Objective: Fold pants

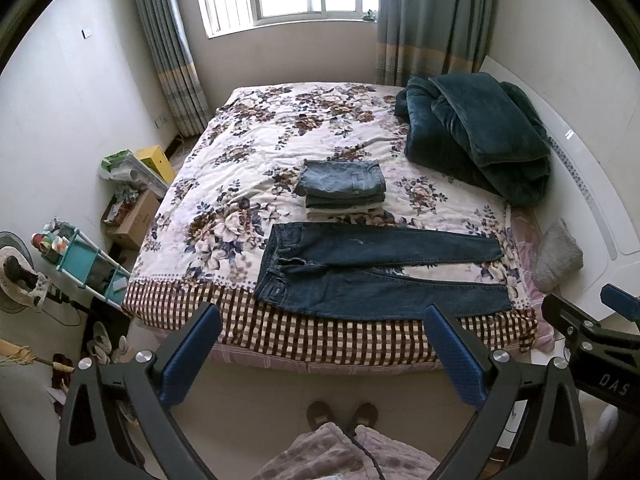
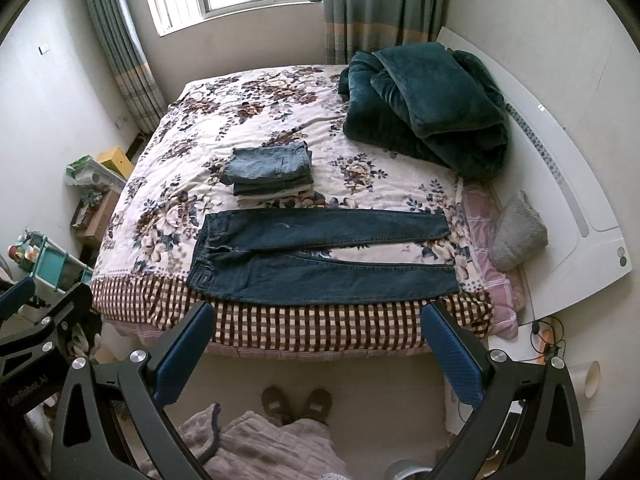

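Note:
Dark blue jeans (image 1: 376, 272) lie spread flat near the bed's front edge, waistband to the left, both legs stretched to the right; they also show in the right wrist view (image 2: 320, 258). Behind them sits a stack of folded jeans (image 1: 342, 188), also in the right wrist view (image 2: 272, 172). My left gripper (image 1: 324, 356) is open and empty, held back from the bed above the floor. My right gripper (image 2: 318, 354) is open and empty too, likewise short of the bed's edge. Each gripper's body shows at the side of the other's view.
The bed (image 1: 248, 184) has a floral cover with a checked border. A dark green blanket (image 1: 476, 136) is heaped at the back right and a grey pillow (image 1: 558, 254) lies at the right edge. Boxes and a shelf (image 1: 88, 264) crowd the floor at left. The person's feet (image 1: 342, 414) stand below.

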Action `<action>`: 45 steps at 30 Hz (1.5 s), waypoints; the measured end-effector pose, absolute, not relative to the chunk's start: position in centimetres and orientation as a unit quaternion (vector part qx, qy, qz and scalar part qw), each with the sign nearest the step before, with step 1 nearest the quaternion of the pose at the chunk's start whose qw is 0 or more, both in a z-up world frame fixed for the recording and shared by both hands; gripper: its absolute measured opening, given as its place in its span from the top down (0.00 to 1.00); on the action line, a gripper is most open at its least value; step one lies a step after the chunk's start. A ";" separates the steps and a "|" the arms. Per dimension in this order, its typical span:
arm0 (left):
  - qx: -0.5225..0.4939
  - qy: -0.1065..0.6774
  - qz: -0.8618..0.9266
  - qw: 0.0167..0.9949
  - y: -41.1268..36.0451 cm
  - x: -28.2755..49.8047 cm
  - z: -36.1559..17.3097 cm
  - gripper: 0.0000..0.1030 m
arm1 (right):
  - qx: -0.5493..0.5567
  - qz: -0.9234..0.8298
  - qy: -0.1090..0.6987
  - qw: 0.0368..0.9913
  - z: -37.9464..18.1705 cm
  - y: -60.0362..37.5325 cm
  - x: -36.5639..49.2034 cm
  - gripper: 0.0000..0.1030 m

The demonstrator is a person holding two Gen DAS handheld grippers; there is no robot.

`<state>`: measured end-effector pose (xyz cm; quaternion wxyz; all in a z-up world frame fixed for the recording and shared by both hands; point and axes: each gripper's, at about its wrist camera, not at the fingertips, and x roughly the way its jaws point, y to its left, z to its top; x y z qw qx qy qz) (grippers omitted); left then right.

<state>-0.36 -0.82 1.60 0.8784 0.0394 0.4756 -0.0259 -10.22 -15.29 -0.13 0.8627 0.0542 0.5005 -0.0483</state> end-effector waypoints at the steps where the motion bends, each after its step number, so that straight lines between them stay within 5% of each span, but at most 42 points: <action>1: 0.038 0.476 -0.026 0.878 -0.9 -0.3 1.7 0.00 | 0.053 -0.048 0.501 0.863 -0.1 -15.1 -10.2 0.00; 45: 0.023 0.465 -0.010 0.885 -2.0 1.1 0.5 0.00 | 0.057 -0.048 0.503 0.861 -0.5 -14.3 -9.6 0.00</action>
